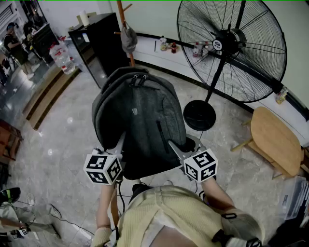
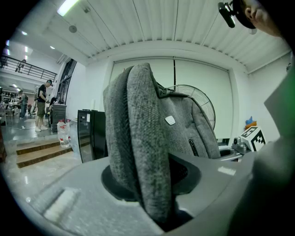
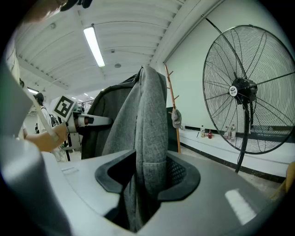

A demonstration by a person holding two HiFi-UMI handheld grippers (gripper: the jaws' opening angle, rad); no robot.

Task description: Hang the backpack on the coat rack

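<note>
Grey padded fabric fills both grips. The left tongs (image 1: 120, 142) are clamped on a thick fold along the backpack's (image 1: 140, 116) left edge, and the right tongs (image 1: 173, 146) pinch a fold on its right edge, so the bag hangs in the air between them, clear of the floor (image 1: 63, 140). Its long axis stands roughly upright, with its top and zip pulls at the end away from both tongs.

The coat rack (image 1: 120, 14) stands ahead of the tongs, beyond the bag's top, and seems closer to the left tongs' line than to the right one's. The left hand is therefore probably the nearer one. From the right gripper view the wooden pole rises just to the right of the held fold. No hanging loop can be made out at the bag's top from here, so catching a peg will likely call for lifting the bag and carrying it forward, top first.

Ahead and to the left of the left tongs a black cabinet (image 1: 96, 53) stands close beside the rack. A grey cap (image 1: 129, 39) already hangs on one peg. To the right of the right tongs stands a large pedestal fan (image 1: 231, 48), its round base (image 1: 199, 116) near the bag's right side. Farther right is a low wooden stool (image 1: 275, 140). The fan looks like the likeliest thing to clip.
</note>
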